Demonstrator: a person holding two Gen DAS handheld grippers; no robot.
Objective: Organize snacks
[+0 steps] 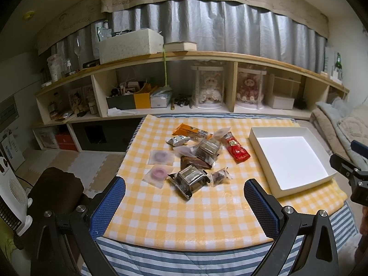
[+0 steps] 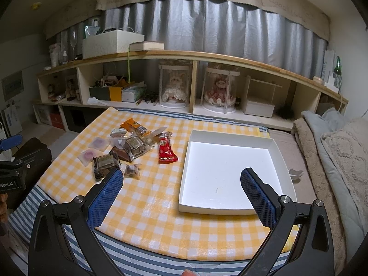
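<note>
While snacks [image 1: 195, 158] litter the checked tablecloth [image 1: 184, 211], shelves [image 1: 161, 87] stand behind.

On the counter [image 1: 161, 211] lies one white tray [image 1: 331, 173] at three o'clock. The snack pile holds one orange packet [image 1: 184, 130], one red packet [image 1: 237, 149], two flat pouches with a purple or pink ring inside [image 1: 158, 173], two clear-wrapped dark cakes [image 1: 189, 178], one brown bar [image 1: 194, 162], one small silver packet [image 1: 178, 140] at twelve o'clock, and one small clear-wrapped sweet [image 1: 219, 176]. Others beneath are too overlapped to count.
</note>
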